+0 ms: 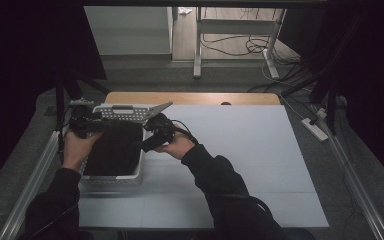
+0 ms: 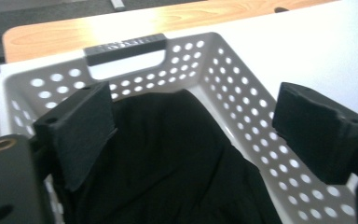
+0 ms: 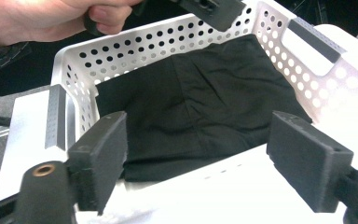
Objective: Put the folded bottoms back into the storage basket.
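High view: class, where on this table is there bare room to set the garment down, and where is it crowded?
Free: the grey mat right of the white basket, out to its right and near edges. Crowded: the basket corner at left, holding the black cloth, with the left hand-held gripper and right hand-held gripper open over it.

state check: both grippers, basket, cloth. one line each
left gripper: open, jaws wide apart over the basket, holding nothing
right gripper: open, jaws wide apart at the basket's near wall, holding nothing
basket: upright on the table, white, perforated
black cloth: lying inside the basket, roughly folded, not gripped
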`<state>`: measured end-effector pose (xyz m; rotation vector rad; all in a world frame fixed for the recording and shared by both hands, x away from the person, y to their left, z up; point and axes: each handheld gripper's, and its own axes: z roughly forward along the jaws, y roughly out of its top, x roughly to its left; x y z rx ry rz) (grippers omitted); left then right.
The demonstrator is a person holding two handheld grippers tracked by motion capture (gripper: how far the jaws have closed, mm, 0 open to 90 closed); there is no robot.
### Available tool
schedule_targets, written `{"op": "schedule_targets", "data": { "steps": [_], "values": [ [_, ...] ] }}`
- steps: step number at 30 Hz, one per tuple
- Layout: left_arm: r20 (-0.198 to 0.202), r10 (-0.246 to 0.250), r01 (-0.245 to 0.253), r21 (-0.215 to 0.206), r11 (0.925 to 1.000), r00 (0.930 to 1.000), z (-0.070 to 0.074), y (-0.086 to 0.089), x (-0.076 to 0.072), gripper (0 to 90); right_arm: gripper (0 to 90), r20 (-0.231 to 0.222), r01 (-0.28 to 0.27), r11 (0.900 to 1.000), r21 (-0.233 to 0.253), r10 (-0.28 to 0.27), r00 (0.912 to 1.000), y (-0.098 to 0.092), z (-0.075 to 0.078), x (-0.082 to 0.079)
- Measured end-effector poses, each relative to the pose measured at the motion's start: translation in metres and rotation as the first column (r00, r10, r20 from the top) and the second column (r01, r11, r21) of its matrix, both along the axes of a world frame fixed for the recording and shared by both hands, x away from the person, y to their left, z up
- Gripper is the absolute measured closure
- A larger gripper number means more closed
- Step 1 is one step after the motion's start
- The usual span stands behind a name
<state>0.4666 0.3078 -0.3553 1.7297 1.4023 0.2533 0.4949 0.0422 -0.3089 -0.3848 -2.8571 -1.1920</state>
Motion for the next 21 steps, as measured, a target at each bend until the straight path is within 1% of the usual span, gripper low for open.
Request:
{"op": "schedule_targets", "data": {
  "steps": [3,5,8,11,15,19,21],
  "values": [
    [0.000,-0.024,0.024,0.003,0.9997,0.9997,0.000,-0.006,-0.003,7.6,17.6,-0.006,0.004,1.000,0.001,-0.004,1.0000,-0.006,0.001,0.001],
    [0.003,-0.029,0.029,0.006,0.9996,0.9996,0.000,-0.009,-0.005,6.2,16.4,-0.020,0.004,1.000,0.005,-0.004,0.9998,-0.010,0.001,0.001],
    [0.004,-0.035,0.035,0.015,0.9993,0.9994,0.001,-0.014,-0.008,4.7,14.7,-0.025,0.009,1.000,0.004,-0.009,0.9997,-0.016,0.001,0.002],
    [0.013,-0.042,0.042,0.014,0.9990,0.9990,0.001,-0.017,-0.010,3.7,13.2,-0.031,0.016,1.000,0.007,-0.016,0.9994,-0.020,0.001,0.002],
    [0.027,-0.050,0.049,0.013,0.9987,0.9984,0.002,-0.021,-0.014,2.4,11.4,-0.036,0.015,1.000,0.014,-0.014,0.9992,-0.024,0.002,0.001],
    [0.033,-0.059,0.058,0.017,0.9981,0.9977,0.002,-0.025,-0.019,1.2,10.1,-0.033,0.008,1.000,0.006,-0.008,0.9994,-0.028,0.002,-0.001],
    [0.036,-0.072,0.072,0.007,0.9974,0.9968,0.001,-0.027,-0.020,0.9,9.9,-0.031,0.006,1.000,0.003,-0.006,0.9995,-0.030,0.002,-0.002]
  ]
}}
